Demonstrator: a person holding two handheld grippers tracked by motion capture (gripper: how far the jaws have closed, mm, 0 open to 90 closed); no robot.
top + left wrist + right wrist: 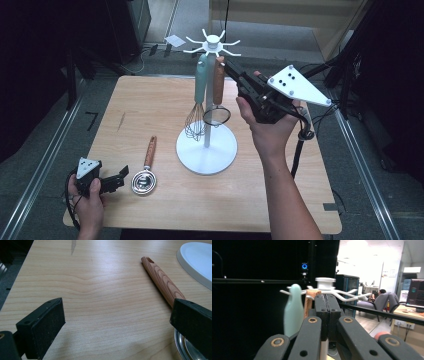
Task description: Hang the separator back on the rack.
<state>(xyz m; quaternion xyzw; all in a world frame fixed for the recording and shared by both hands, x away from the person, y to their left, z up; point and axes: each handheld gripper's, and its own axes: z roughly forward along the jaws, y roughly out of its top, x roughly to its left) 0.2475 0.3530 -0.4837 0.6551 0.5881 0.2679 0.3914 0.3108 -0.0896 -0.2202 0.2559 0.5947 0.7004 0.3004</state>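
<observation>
- Wooden-handled strainer (218,85) hanging on white hook stand (206,147): my right tool (227,65) is clamped shut beside its handle top.
- Left tool (121,175) gapes wide, holding nothing, near steel wooden-handled skimmer (144,175) on tabletop (150,100).

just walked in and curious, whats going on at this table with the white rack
A person is working with kitchen utensils and a white hanging rack. The right gripper, jaws shut, is up by the wooden-handled strainer, which hangs beside a mint-handled whisk. Whether it touches the handle is unclear. The left gripper rests open on the table next to a wooden-handled utensil lying flat.
</observation>
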